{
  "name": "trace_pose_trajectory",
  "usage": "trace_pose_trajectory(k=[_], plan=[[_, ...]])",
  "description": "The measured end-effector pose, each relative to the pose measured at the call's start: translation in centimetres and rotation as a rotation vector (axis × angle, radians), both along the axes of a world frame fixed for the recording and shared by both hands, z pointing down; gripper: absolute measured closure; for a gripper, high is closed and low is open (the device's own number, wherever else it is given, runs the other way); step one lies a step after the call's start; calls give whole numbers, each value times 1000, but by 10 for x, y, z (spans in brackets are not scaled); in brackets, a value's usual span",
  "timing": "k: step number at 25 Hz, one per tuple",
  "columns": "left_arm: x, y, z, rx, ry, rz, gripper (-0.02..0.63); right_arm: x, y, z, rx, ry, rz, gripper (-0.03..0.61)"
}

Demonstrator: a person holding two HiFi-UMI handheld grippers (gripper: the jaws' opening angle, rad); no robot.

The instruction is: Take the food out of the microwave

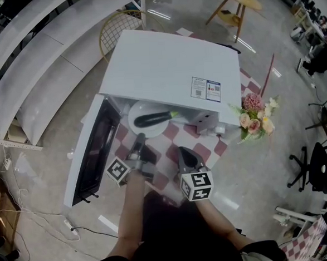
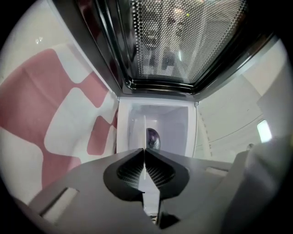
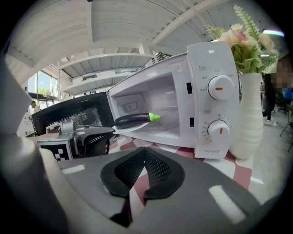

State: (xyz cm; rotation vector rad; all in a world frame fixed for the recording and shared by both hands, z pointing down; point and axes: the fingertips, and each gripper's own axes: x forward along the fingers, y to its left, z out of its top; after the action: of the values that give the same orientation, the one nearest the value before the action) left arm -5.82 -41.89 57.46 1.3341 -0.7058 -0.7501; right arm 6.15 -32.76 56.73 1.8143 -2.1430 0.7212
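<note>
White round plate [image 1: 145, 109] with purple eggplant [image 1: 151, 119] at white microwave [image 1: 165, 71] mouth, black-windowed door [image 1: 92, 154] open left; I have room near. Left gripper [image 1: 140, 137] pinches plate rim; right gripper [image 1: 183, 151] jaws together, empty.

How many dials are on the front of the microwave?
2. The upper dial sits directly above the lower dial, both on the control panel of the microwave, right of its open cavity.

The red-and-white checked table [image 1: 208, 149] carries the white microwave [image 1: 170, 71] and a flower vase [image 1: 256, 118] beside it.
</note>
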Motion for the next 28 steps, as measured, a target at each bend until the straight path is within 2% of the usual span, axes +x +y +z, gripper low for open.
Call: trace_pose_trajectory(k=[20, 28], plan=[[-26, 45, -5, 15, 4, 28, 595, -16, 33, 1, 3, 8, 46, 578], [-33, 60, -7, 20, -9, 69, 595, -15, 41, 0, 2, 23, 93, 577]])
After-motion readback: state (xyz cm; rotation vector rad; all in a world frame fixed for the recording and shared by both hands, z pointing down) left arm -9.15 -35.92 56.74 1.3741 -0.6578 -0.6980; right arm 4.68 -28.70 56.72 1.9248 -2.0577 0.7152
